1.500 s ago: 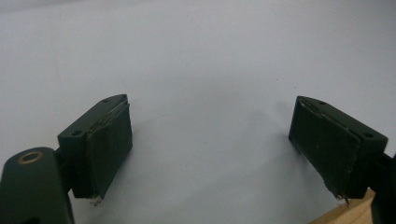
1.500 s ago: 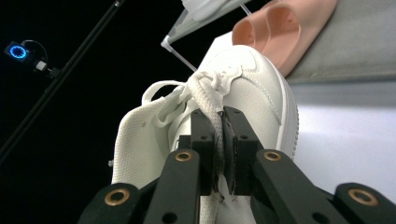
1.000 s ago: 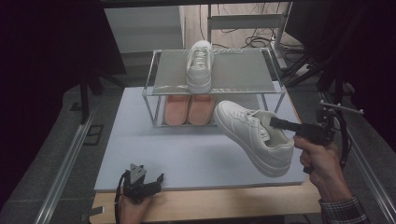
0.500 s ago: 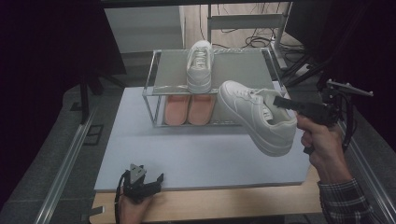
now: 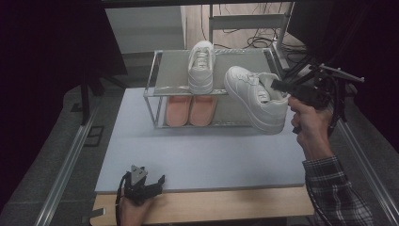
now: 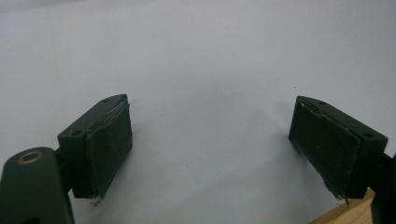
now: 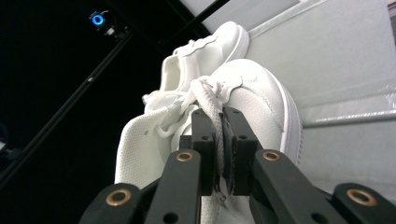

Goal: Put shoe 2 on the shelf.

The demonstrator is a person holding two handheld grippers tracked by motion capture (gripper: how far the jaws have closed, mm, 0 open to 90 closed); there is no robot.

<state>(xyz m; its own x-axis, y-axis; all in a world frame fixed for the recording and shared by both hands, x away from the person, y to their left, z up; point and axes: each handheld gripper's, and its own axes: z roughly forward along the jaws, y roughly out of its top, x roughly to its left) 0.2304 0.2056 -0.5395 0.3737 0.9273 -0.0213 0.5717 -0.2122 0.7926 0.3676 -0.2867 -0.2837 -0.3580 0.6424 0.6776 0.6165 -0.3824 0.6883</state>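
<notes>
Gripping the white sneaker (image 5: 258,98) by its collar edge near the laces, right gripper (image 5: 278,86) has jaws pinched tight on the fabric; right gripper view shows the pads clamped on the shoe's upper (image 7: 219,140) with a lace strand caught between them. Shoe hangs in the air ahead of the jaws, toe pointing away from the hand and toward the two-tier rack (image 5: 155,80).

Key relation: shoe's long axis runs out from the jaws toward the rack's top shelf, skewed against the second white sneaker (image 5: 201,66), which sits on that shelf toe away from the person. Carried shoe's toe is level with the shelf edge, just beside the parked one, on the side nearer the right hand. My guess is it goes down next to its mate, so the axis needs swinging round to match and the sole needs levelling. Heel end looks lower than the toe right now.

Pink insoles or slippers (image 5: 190,109) sit on the lower tier, below the target spot.

Left gripper (image 5: 149,183) rests at the near edge of the mat (image 5: 207,155), jaws wide apart, nothing between them, well apart from the rack. Right hand is clearly the nearer one.

Risk: grip is on soft fabric, so the shoe may pivot.
</notes>
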